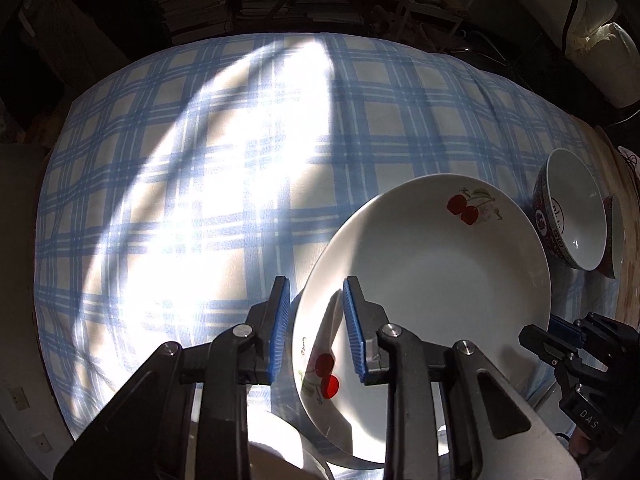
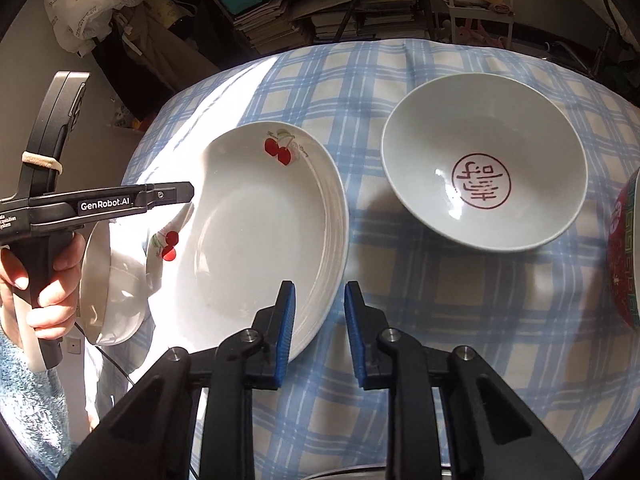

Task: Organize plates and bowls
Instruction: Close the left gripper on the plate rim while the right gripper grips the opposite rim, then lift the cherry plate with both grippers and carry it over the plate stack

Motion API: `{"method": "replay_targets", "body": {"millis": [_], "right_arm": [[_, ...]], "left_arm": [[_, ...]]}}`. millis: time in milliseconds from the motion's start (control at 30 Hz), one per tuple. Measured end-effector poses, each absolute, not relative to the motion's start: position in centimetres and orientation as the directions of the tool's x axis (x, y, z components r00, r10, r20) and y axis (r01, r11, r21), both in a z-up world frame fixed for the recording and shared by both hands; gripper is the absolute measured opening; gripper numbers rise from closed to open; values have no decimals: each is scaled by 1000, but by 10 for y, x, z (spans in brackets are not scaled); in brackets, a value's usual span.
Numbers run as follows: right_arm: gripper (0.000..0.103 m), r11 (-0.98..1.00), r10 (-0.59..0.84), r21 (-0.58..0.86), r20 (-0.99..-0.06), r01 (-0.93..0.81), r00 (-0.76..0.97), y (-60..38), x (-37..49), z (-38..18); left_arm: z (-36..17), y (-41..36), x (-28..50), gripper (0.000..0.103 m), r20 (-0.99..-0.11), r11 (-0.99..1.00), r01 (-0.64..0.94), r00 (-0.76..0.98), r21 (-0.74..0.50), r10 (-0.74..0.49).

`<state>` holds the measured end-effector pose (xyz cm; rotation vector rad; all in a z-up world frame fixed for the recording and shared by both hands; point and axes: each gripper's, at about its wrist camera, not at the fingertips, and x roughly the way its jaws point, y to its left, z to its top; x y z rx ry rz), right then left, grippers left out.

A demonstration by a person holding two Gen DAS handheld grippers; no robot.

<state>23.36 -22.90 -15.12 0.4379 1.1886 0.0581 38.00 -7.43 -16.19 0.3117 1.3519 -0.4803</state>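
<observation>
Both grippers straddle the cherry plate (image 2: 256, 240) mid-desk; left gripper (image 1: 316, 332) fingers bracket its left rim, right gripper (image 2: 320, 332) its near-right rim; pinch evenly, lift level.

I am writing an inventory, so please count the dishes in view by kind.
Cherry plates: 2
Plain white bowl: 1
Patterned bowls: 2
Total: 5
</observation>
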Motion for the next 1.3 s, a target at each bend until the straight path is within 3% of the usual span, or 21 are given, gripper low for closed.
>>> {"method": "replay_targets", "body": {"millis": [133,400,1300], "right_arm": [[12,903,275,378,-873,202,403,-233,234,-156],[13,857,326,447,-855,255,405,-241,233,-169],[13,875,228,381,-869,299,439,-267,142,-95]], "left_arm": [[-162,-80,374,22,-976,844,536,176,-14,-128],[-149,-88,361,21,-971,837,547,214,26,-110],[-83,-96,240,20,-952,820,573,244,-11,-184]]}}
